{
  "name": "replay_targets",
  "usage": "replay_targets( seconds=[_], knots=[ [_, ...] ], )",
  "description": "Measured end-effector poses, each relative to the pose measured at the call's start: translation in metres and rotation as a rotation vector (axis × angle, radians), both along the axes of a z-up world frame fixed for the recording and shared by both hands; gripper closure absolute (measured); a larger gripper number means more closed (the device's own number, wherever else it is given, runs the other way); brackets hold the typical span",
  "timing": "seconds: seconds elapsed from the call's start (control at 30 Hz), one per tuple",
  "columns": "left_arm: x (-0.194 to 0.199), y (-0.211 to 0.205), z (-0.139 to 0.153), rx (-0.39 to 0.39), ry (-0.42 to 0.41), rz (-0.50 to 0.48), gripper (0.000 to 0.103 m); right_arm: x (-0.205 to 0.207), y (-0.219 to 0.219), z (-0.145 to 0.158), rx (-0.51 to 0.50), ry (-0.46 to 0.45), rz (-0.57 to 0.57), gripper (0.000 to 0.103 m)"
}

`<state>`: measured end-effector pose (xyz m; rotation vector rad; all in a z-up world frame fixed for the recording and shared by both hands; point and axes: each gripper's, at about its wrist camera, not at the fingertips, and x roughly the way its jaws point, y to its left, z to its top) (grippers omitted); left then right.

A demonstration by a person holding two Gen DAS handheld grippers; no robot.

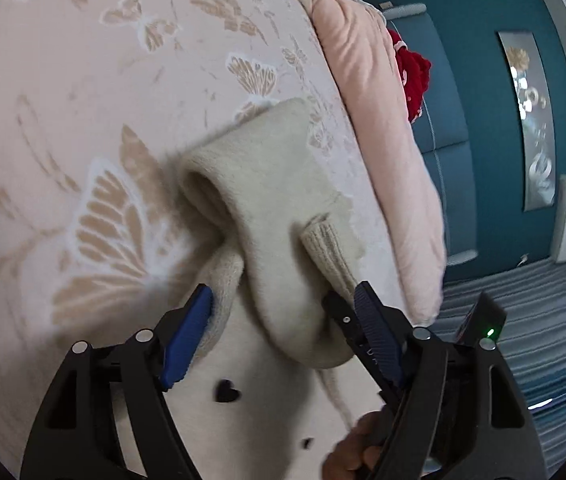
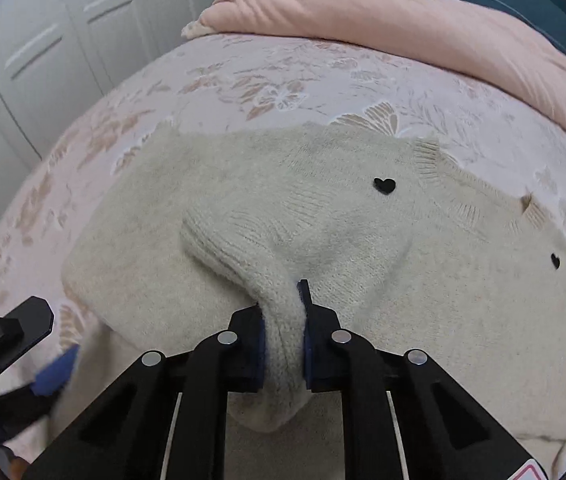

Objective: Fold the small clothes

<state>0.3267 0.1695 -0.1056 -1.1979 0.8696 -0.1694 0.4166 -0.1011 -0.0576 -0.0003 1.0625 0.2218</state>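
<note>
A small cream knit sweater [image 2: 423,280] with black heart buttons lies spread on the pink butterfly bedspread [image 2: 283,80]. My right gripper [image 2: 283,316] is shut on a bunched fold of the sweater, seemingly a sleeve, lifted a little above the body. In the left wrist view my left gripper [image 1: 283,300] is open, its blue pads either side of a raised fold of the sweater [image 1: 267,184], with a ribbed cuff [image 1: 327,248] by the right finger. The other gripper shows at the lower left of the right wrist view [image 2: 19,332].
A folded pink quilt [image 2: 423,20] lies along the far side of the bed, with a red garment [image 1: 413,72] beyond it. White wardrobe doors [image 2: 63,40] stand to the left. A teal wall [image 1: 483,80] and striped floor [image 1: 523,320] lie past the bed edge.
</note>
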Motion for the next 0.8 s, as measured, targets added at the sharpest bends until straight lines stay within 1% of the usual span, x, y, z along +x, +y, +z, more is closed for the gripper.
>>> replay_targets(
  seconds=[0.03, 0.07, 0.1, 0.17, 0.23, 0.27, 0.3, 0.37, 0.4, 0.43, 0.47, 0.5, 0.53, 0.57, 0.6, 0.63, 0.67, 0.7, 0.73, 0.77, 0.8],
  knots=[
    [0.005, -0.001, -0.005, -0.059, 0.02, 0.014, 0.025, 0.002, -0.01, 0.005, 0.047, -0.002, -0.029, 0.093],
    [0.01, -0.003, -0.01, -0.101, 0.044, 0.034, 0.025, 0.002, -0.017, 0.012, 0.089, -0.008, -0.057, 0.093],
    [0.015, -0.004, -0.016, -0.127, 0.067, 0.054, 0.025, 0.003, -0.028, 0.02, 0.149, -0.018, -0.083, 0.093],
    [0.022, -0.006, -0.02, -0.16, 0.09, 0.09, 0.025, 0.003, -0.052, 0.043, 0.282, -0.056, -0.128, 0.093],
    [0.026, -0.01, -0.011, -0.159, 0.079, 0.095, 0.025, 0.002, -0.083, 0.063, 0.388, -0.095, -0.173, 0.093],
    [0.026, -0.013, -0.005, -0.177, 0.053, 0.082, 0.025, 0.002, -0.097, 0.07, 0.426, -0.111, -0.192, 0.093],
    [0.025, -0.019, 0.005, -0.186, 0.035, 0.061, 0.025, 0.004, -0.11, 0.075, 0.447, -0.115, -0.209, 0.093],
    [0.019, -0.033, 0.022, -0.2, 0.007, 0.024, 0.024, 0.007, -0.129, 0.078, 0.447, -0.109, -0.223, 0.093],
    [0.017, -0.041, 0.027, -0.204, -0.001, 0.003, 0.017, 0.008, -0.134, 0.078, 0.435, -0.108, -0.224, 0.093],
    [0.018, -0.051, 0.03, -0.186, 0.003, -0.012, 0.014, 0.009, -0.137, 0.078, 0.425, -0.105, -0.219, 0.093],
    [0.023, -0.059, 0.029, -0.16, 0.011, -0.025, 0.013, 0.009, -0.141, 0.077, 0.415, -0.101, -0.219, 0.093],
    [0.03, -0.065, 0.024, -0.12, 0.028, -0.031, 0.014, 0.01, -0.142, 0.076, 0.408, -0.095, -0.22, 0.093],
    [0.036, -0.067, 0.015, -0.086, 0.062, -0.012, 0.014, 0.009, -0.146, 0.076, 0.418, -0.091, -0.222, 0.093],
    [0.039, -0.063, 0.004, -0.074, 0.097, 0.023, 0.018, 0.008, -0.149, 0.076, 0.431, -0.093, -0.227, 0.093],
    [0.04, -0.059, -0.006, -0.064, 0.13, 0.063, 0.028, 0.004, -0.155, 0.077, 0.443, -0.1, -0.234, 0.093],
    [0.041, -0.055, -0.013, -0.053, 0.143, 0.088, 0.034, 0.0, -0.163, 0.08, 0.46, -0.116, -0.245, 0.093],
    [0.041, -0.051, -0.016, -0.018, 0.145, 0.103, 0.046, -0.006, -0.175, 0.083, 0.484, -0.134, -0.259, 0.093],
    [0.04, -0.048, -0.015, 0.029, 0.125, 0.108, 0.06, -0.013, -0.189, 0.085, 0.512, -0.157, -0.279, 0.093],
    [0.038, -0.044, -0.013, 0.088, 0.109, 0.114, 0.069, -0.023, -0.206, 0.085, 0.536, -0.181, -0.307, 0.092],
    [0.036, -0.041, -0.01, 0.142, 0.096, 0.118, 0.076, -0.035, -0.225, 0.079, 0.556, -0.201, -0.35, 0.092],
    [0.034, -0.038, -0.011, 0.169, 0.088, 0.122, 0.078, -0.048, -0.246, 0.064, 0.575, -0.202, -0.411, 0.091]
  ],
)
